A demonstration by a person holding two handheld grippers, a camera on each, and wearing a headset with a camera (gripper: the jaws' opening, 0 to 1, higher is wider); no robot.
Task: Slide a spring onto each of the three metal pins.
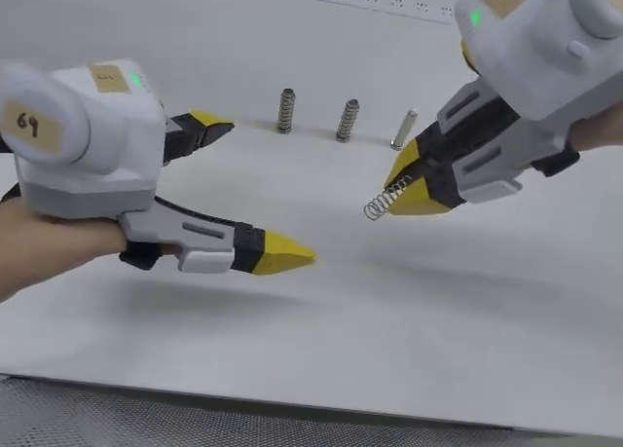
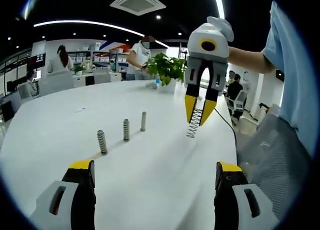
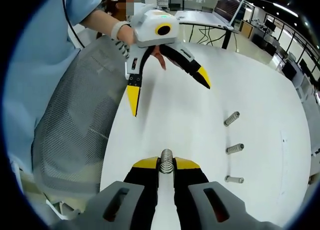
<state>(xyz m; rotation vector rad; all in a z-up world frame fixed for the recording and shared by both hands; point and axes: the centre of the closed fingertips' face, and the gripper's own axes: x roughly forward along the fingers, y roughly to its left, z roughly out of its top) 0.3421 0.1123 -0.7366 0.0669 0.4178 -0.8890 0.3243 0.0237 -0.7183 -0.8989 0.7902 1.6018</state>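
Bearing a label (image 1: 29, 126) marked "69", the left claw (image 1: 271, 192) gapes.

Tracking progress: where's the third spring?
In the head view, the spring is clamped in the right gripper, right of centre, just in front of the bare pin.

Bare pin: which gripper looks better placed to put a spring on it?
The right gripper: it is shut on a spring, close to the bare pin. The left gripper is open and empty.
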